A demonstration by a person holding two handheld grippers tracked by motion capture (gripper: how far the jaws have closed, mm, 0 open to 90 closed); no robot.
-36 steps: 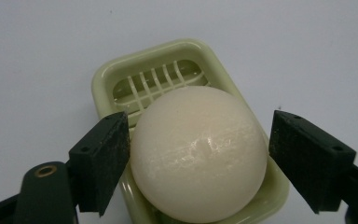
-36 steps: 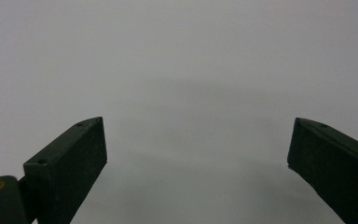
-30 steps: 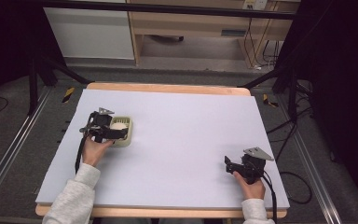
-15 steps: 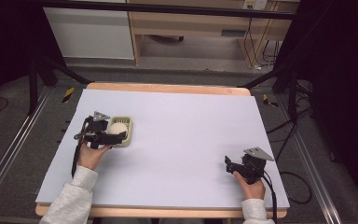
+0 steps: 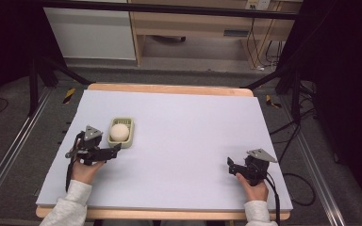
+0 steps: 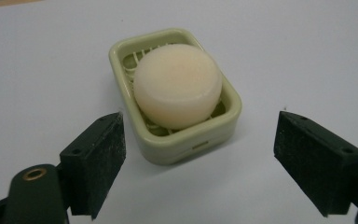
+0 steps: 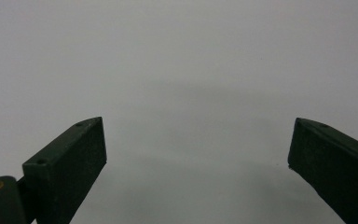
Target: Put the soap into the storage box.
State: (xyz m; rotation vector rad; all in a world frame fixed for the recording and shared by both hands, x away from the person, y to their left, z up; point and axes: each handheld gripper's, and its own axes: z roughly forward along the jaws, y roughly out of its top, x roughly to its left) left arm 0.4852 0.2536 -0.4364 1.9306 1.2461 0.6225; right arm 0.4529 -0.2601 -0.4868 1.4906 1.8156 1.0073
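A pale green soap dish (image 5: pixel 129 136) (image 6: pixel 226 119) sits on the left part of the white table top, and a round cream soap bar (image 5: pixel 119 132) (image 6: pixel 177 91) lies in it. My left gripper (image 5: pixel 113 150) (image 6: pixel 198 161) is just in front of the dish, pointing at it, open, jaws wide apart with nothing between them. My right gripper (image 5: pixel 230 165) (image 7: pixel 196 161) rests near the front right of the table, open over the bare surface, far from the dish.
The white table top (image 5: pixel 193 127) has a wooden rim (image 5: pixel 169 88) at the back. Black frame legs and cables stand on the floor around it. A cable trails from each gripper toward the front edge.
My left gripper has drawn back from the soap dish toward the front left, leaving dish and soap uncovered. The right gripper has stayed still.
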